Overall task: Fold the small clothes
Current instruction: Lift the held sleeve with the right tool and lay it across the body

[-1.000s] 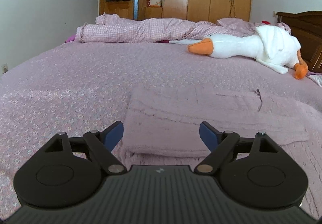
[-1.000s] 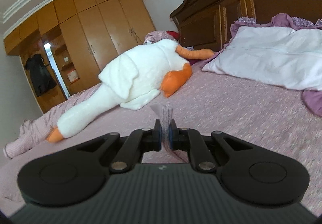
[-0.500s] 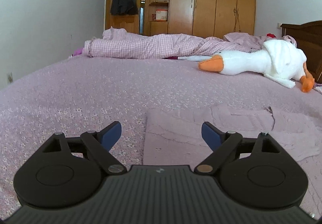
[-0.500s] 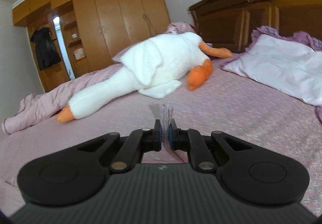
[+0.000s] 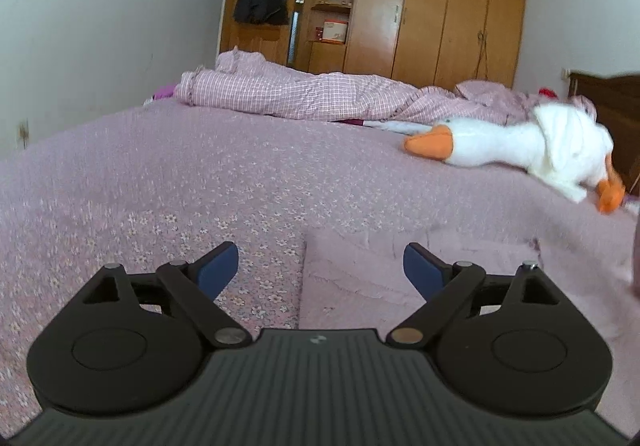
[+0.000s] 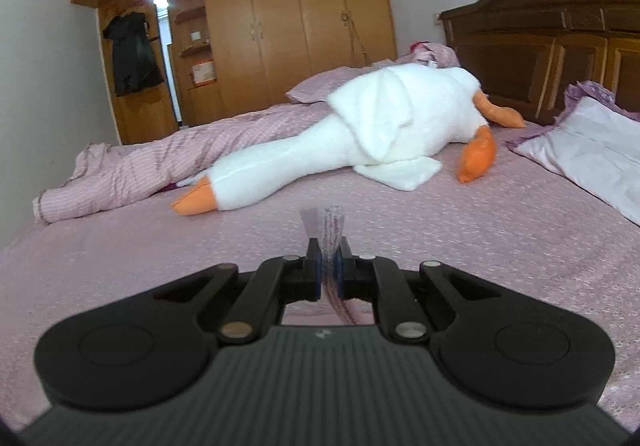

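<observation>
- Your left gripper point(image 5: 320, 270) is spread wide, above the near-left corner of the flat pale pink knitted garment point(image 5: 360, 274).
- Your right gripper point(image 6: 328, 270) pinches a fold of that garment point(image 6: 330, 226).
- The white plush goose point(image 6: 360, 141) lies far on the bed.

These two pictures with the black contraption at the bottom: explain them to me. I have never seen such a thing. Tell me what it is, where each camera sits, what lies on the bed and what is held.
There is no robot here. A person carries a hand-held gripper in each hand, and a wide-angle camera on each looks forward along its jaws.

The left view shows the left gripper, jaws wide apart and holding nothing, over the edge of a pale pink garment lying flat on the bed.

The right view shows the right gripper, jaws shut on a thin fold of pink cloth; probably the same garment, though that is not certain.

Also on the bed: a white plush goose, a checked pink blanket and a pillow.
</observation>
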